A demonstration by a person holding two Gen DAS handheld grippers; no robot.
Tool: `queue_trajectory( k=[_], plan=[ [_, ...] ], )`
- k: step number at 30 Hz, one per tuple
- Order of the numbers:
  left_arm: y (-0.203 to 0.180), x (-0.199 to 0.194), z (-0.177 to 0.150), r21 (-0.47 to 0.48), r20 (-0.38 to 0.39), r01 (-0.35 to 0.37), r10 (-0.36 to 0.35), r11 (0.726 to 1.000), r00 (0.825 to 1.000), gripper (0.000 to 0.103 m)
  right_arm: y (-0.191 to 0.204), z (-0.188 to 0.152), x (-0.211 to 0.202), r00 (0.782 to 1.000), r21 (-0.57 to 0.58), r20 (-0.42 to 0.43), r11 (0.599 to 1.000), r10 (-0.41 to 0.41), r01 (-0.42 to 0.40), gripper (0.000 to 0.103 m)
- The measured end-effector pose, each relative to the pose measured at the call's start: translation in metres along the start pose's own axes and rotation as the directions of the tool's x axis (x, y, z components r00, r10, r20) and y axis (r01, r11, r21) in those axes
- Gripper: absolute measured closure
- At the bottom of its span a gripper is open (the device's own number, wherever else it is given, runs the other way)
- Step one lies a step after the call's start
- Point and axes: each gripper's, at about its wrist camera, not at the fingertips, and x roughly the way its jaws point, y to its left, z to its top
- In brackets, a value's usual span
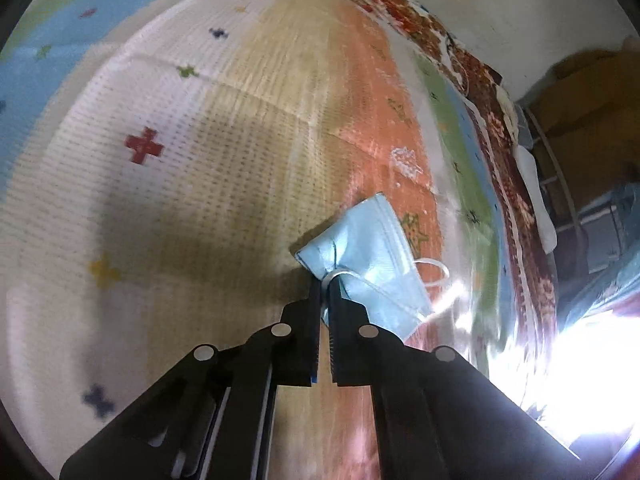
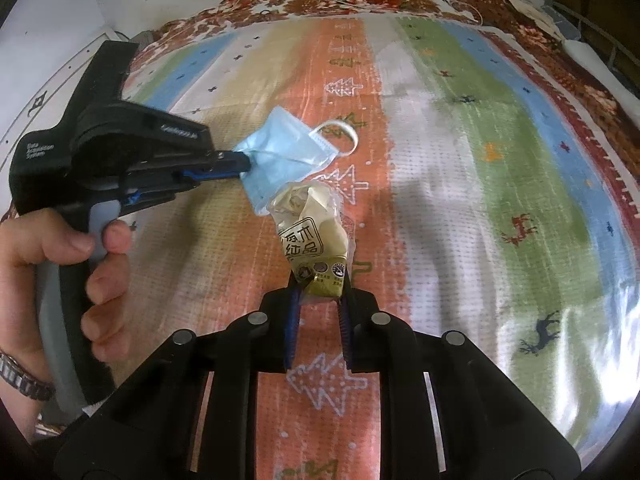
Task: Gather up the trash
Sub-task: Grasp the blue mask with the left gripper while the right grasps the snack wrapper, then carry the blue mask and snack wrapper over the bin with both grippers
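Now the left gripper [image 1: 325, 280] pinches a blue face mask [image 1: 368, 256] by one end, just over the striped blanket [image 1: 168, 184]. Beside it, the right gripper [image 2: 320, 286] squeezes a crumpled tan wrapper [image 2: 314, 236]. A hand [image 2: 60, 264] holds the left tool's handle, tilted down.

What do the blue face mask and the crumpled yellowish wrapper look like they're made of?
Blue face mask: probably soft non-woven fabric, matte, with pleats and a white elastic ear loop. Yellowish wrapper: seemingly thin plastic film, slightly glossy, holding sharp crinkles, with black printed characters.
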Motion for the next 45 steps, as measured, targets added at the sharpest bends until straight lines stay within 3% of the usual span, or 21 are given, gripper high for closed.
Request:
queue_trajectory(
  k=[10, 17, 25, 34, 45],
  plan=[
    [-0.012, -0.084, -0.011, 0.163, 0.078, -0.142, 0.13, 0.976, 0.988, 0.101, 0.015, -0.006, -0.053, 0.999, -0.015, 0.03, 1.0, -0.014, 0.014, 0.088],
    [-0.018, -0.144, -0.032, 0.239, 0.143, -0.193, 0.162, 0.952, 0.976, 0.101, 0.04, -0.013, -0.091, 0.997, -0.03, 0.07, 0.999, 0.018, -0.016, 0.088],
    [-0.008, -0.19, -0.065, 0.212, 0.168, -0.203, 0.169, 0.956, 0.971, 0.101, 0.061, -0.027, -0.125, 0.994, -0.055, 0.091, 0.997, 0.051, -0.046, 0.088],
    [-0.025, -0.233, -0.095, 0.247, 0.196, -0.176, 0.129, 0.953, 0.972, 0.101, 0.073, -0.042, -0.16, 0.991, -0.067, 0.106, 0.995, 0.082, -0.075, 0.088],
    [-0.048, -0.273, -0.136, 0.308, 0.235, -0.172, 0.101, 0.936, 0.967, 0.101, 0.092, -0.06, -0.206, 0.986, -0.131, 0.155, 0.99, 0.064, -0.043, 0.088]
  ],
)
